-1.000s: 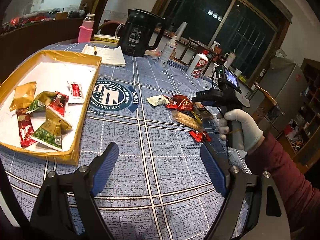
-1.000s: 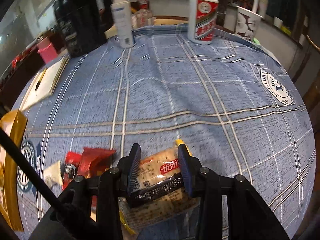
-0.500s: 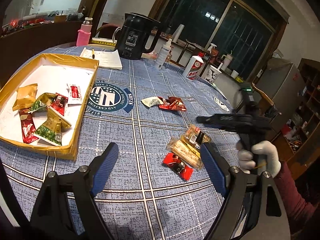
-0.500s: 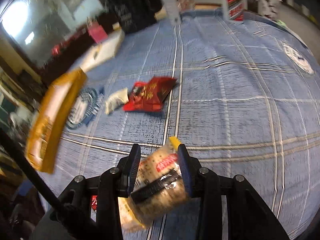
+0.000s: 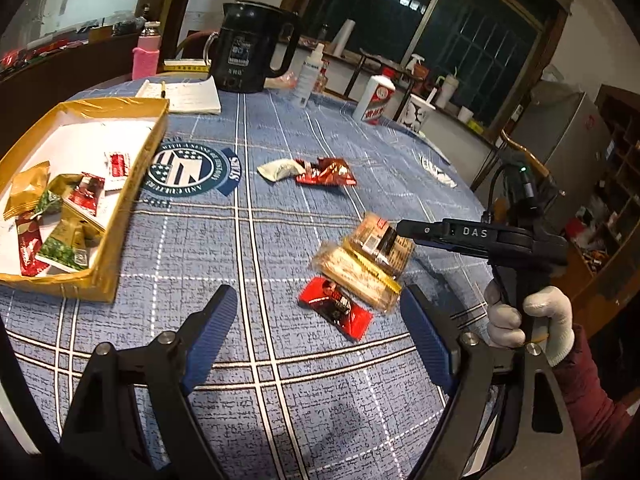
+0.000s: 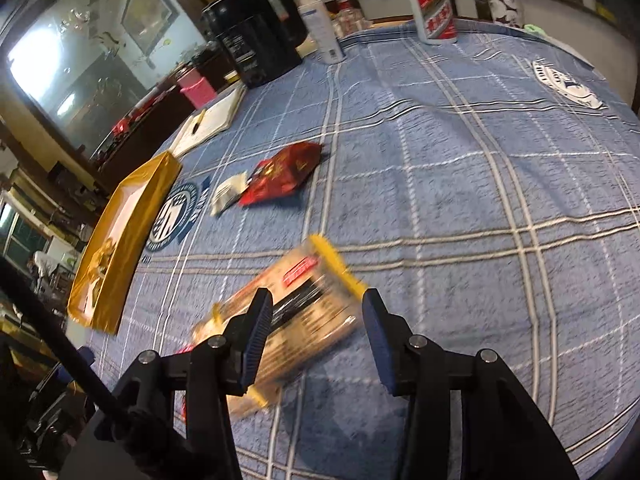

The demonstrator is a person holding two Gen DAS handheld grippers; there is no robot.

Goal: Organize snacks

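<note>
A gold-rimmed box at the left holds several snack packets. On the blue cloth lie two clear cracker packs, a small red packet, a dark red bag and a white packet. My right gripper is open just above the cracker pack, which lies blurred between and under its fingers. It also shows in the left wrist view. My left gripper is open and empty near the table's front, close to the red packet.
At the back stand a black kettle, a notepad with a pen, a pink bottle, a white spray bottle, a white and red bottle and a paper cup. A wooden chair stands at the right.
My right gripper has swung left with the cracker pack and opened; the pack has dropped from its fingers onto the cloth beside the other pack.
</note>
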